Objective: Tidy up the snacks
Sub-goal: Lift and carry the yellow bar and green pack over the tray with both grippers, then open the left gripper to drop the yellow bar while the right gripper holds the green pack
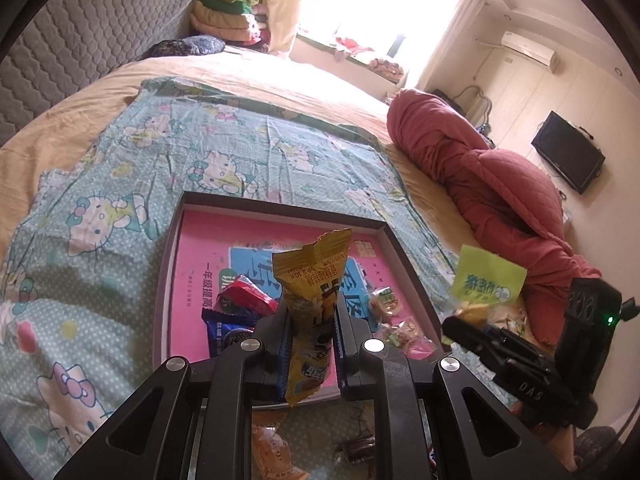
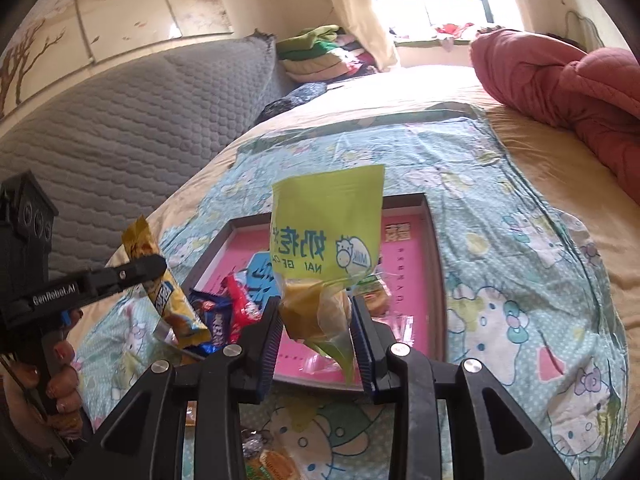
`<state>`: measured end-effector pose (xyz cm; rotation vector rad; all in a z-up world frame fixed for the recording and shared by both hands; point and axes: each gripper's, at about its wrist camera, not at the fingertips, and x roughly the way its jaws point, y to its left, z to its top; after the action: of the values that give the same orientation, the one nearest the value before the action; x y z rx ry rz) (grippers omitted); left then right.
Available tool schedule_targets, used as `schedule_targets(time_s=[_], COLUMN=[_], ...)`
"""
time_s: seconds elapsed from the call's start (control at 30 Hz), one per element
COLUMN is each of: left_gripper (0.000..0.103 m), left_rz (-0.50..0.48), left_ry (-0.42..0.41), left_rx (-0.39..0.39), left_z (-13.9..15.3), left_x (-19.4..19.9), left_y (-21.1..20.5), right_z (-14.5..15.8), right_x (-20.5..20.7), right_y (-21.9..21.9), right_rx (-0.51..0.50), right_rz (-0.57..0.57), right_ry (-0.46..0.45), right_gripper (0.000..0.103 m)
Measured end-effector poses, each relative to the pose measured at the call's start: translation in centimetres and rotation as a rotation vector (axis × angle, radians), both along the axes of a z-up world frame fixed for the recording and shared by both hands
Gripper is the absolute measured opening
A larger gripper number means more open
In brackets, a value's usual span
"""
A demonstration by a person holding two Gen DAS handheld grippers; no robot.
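Fingers of left gripper [image 1: 310, 320] clamp yellow packet [image 1: 310, 300]; right gripper [image 2: 316, 320] clamps green bag [image 2: 324, 236].

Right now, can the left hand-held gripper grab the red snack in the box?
Probably not yet. The left hand-held gripper is already shut on the yellow snack packet, so it is full. The red snack lies uncovered in the box just beyond it.

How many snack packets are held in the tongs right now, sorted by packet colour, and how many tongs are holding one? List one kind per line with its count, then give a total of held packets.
Yellow packet, in the left tongs: 1
Green packet, in the right tongs: 1
Tongs holding a packet: 2
Total held packets: 2
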<state>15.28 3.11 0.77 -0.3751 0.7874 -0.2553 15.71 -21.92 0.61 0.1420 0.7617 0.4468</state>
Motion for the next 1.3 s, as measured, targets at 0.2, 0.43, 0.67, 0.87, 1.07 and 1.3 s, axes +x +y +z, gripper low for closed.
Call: schedule_targets(time_s=[0.2,0.43,0.67,0.87,1.07,1.3], left_gripper=[0.018,0.018,0.018,0.018,0.018,0.018], left_rz=[-0.014,-0.032,-0.033,-0.032,-0.033,-0.033], left_ry=[0.020,0.044,0.057,0.067,0.071,0.074], left_rx=[-0.009,-0.006,-0.003,-0.001,0.000,-0.003], left_z=[-1.3,-2.8,-3.7,-4.2,-4.3,-4.5], left_x=[0.7,1.4,1.9,2.1,2.1,2.1], left_y=[-0.5,-1.1,-1.2,-1.1,-1.1,-1.1], right_z=[-0.6,-1.2,-1.6,-2.2,-2.6,-3.3], right_x=[0.5,0.9,1.3,1.5,1.7,1.9], right_y=[-0.5,0.5,1.5,2.5,3.5,4.7], right_rx=[0.014,-0.010,-0.006,-0.010,-0.026,-0.070], right_rz=[-0.019,0.001,0.029,0.066,0.099,0.126], right_ry=[0.025,0.031,0.030,0.043,0.048,0.048], right_gripper=[0.034,0.034,0.034,0.034,0.034,0.034])
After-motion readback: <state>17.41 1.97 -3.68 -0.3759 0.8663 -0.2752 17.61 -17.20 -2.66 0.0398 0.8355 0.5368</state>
